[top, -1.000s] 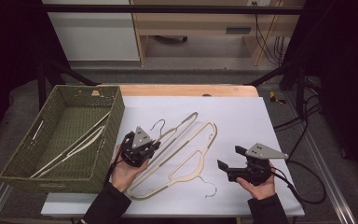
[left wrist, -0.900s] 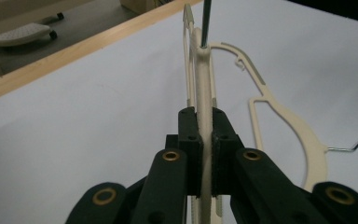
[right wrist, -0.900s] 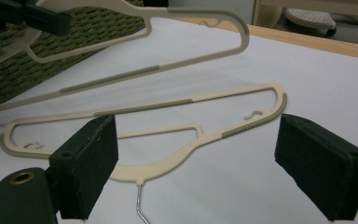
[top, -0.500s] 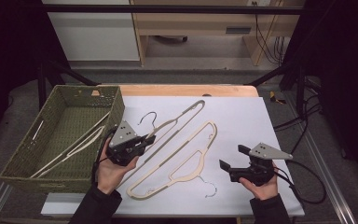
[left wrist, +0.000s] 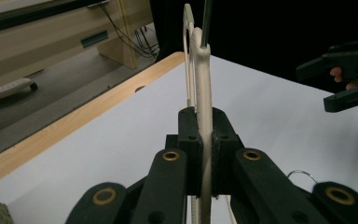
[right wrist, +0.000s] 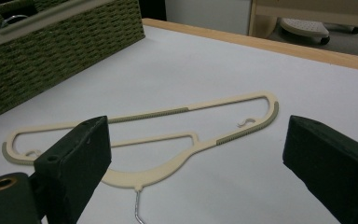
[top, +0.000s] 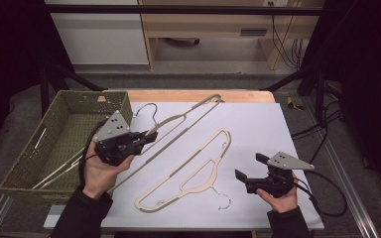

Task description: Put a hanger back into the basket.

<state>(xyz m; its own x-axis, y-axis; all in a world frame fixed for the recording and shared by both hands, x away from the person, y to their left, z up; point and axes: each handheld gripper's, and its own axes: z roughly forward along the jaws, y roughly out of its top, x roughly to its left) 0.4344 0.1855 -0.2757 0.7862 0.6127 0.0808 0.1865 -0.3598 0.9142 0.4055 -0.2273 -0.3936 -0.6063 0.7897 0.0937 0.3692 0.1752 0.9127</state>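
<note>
Left gripper [top: 146, 139] clamps the lifted cream hanger [top: 188, 115]; right gripper [top: 250, 167], jaws just opening wide, holds nothing above the flat hanger [top: 198, 171]

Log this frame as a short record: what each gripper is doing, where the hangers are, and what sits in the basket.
left gripper: shut on lifted hanger, raised over the table's left side
right gripper: open, jaws have just been opening, nothing between them
flat hanger: lies on the white table, ahead of the right gripper
basket: green woven, at the table's left, hangers inside
</note>
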